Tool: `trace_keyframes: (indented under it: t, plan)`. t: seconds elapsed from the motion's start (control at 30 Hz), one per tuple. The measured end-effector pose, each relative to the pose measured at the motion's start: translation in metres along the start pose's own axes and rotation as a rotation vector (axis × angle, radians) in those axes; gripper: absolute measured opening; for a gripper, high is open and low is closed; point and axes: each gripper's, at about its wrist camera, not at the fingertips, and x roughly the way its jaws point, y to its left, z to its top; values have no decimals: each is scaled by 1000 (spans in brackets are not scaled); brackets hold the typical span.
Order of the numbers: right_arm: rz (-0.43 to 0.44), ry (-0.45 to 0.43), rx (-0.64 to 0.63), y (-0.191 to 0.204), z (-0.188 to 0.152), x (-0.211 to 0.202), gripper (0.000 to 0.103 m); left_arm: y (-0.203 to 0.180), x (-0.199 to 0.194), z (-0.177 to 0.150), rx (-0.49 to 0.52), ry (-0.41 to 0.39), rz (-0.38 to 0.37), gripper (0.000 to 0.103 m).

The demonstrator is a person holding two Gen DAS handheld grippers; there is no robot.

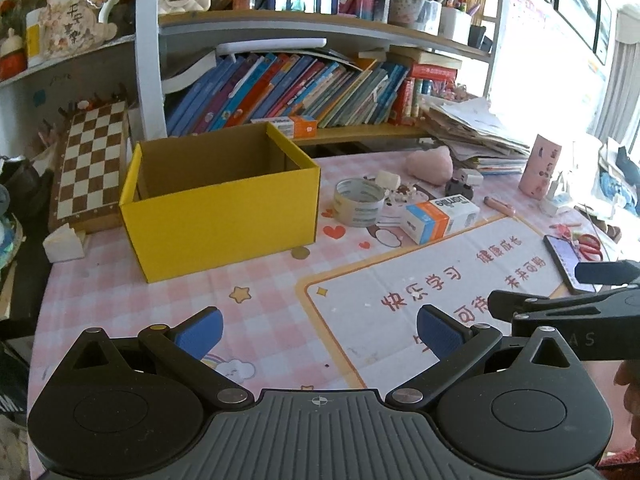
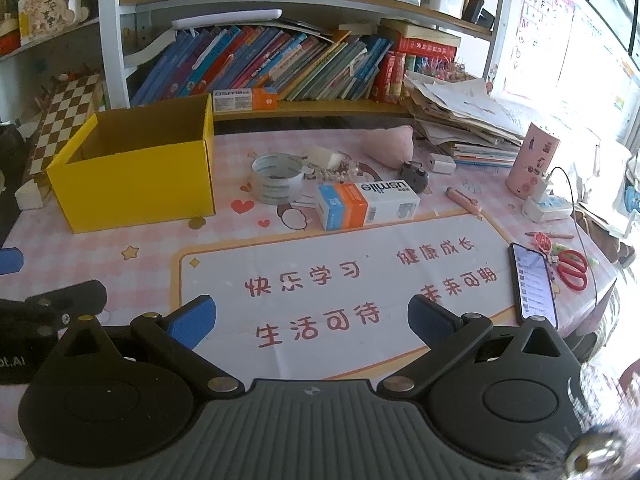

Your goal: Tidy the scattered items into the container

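Over pink tablecloth (image 2: 120, 272), both grippers' fingers (image 1: 200, 330) spread wide, seemingly empty.

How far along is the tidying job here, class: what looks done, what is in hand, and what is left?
Done: nothing that shows; what can be seen inside the yellow box is bare. In hand: nothing; the left gripper and the right gripper are both open over the mat. Left: the tape roll, the orange and white carton, the pink pen and the small items beside them.
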Motion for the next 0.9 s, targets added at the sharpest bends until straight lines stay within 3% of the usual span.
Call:
trace_keyframes:
  t: [0.57,0.9]
  plan:
    - [11,-53,-47,-30,25,30,103,-6,26,16,-49,-8,-25,103]
    - [73,-80,-147,-70,58,78,103,-35,60,48,-100,-22,60,103]
